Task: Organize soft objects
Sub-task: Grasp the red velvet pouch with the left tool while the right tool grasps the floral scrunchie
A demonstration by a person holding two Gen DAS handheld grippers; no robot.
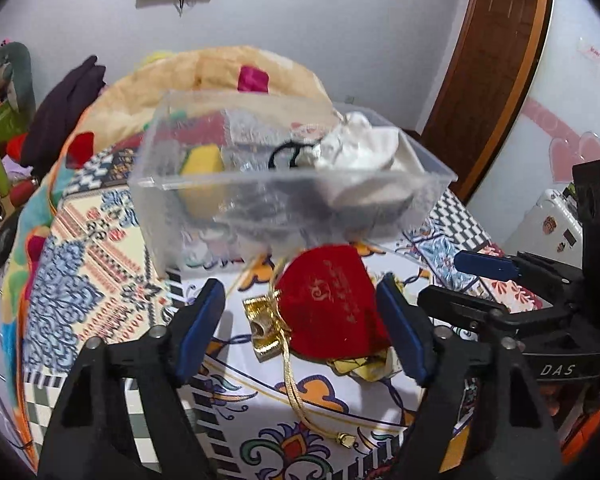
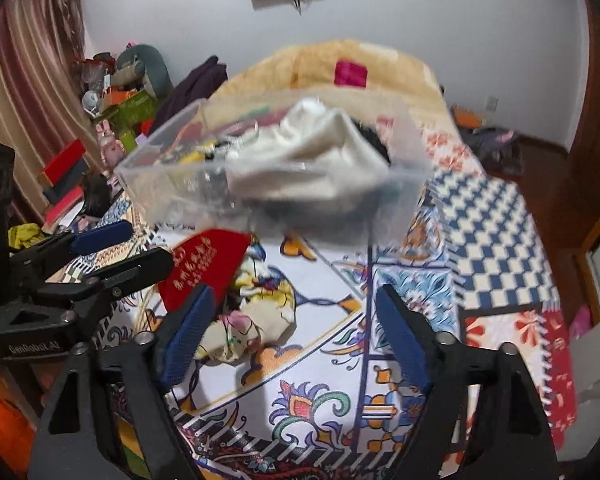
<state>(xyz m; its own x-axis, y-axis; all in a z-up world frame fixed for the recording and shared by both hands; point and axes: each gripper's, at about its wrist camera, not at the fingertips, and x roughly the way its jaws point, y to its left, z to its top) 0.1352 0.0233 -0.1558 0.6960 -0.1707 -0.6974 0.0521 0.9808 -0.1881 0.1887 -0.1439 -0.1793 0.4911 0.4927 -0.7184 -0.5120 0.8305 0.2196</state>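
Note:
A clear plastic box [image 1: 236, 200] [image 2: 172, 184] stands on the patterned bedspread and holds white cloth [image 1: 364, 148] [image 2: 312, 148], a yellow item [image 1: 202, 164] and dark pieces. A red drawstring pouch [image 1: 328, 304] [image 2: 208, 264] with a gold cord [image 1: 296, 392] lies in front of the box. A crumpled cream floral cloth [image 2: 252, 320] lies beside it. My left gripper [image 1: 300, 332] is open, its fingers either side of the red pouch. My right gripper [image 2: 292, 332] is open, just right of the floral cloth. Each gripper shows in the other's view.
A folded yellow blanket [image 1: 228, 76] [image 2: 340, 64] lies behind the box. Boxes, toys and dark clothing [image 2: 120, 104] pile up at the left. A wooden door [image 1: 496, 60] and a white suitcase [image 1: 548, 216] are at the right.

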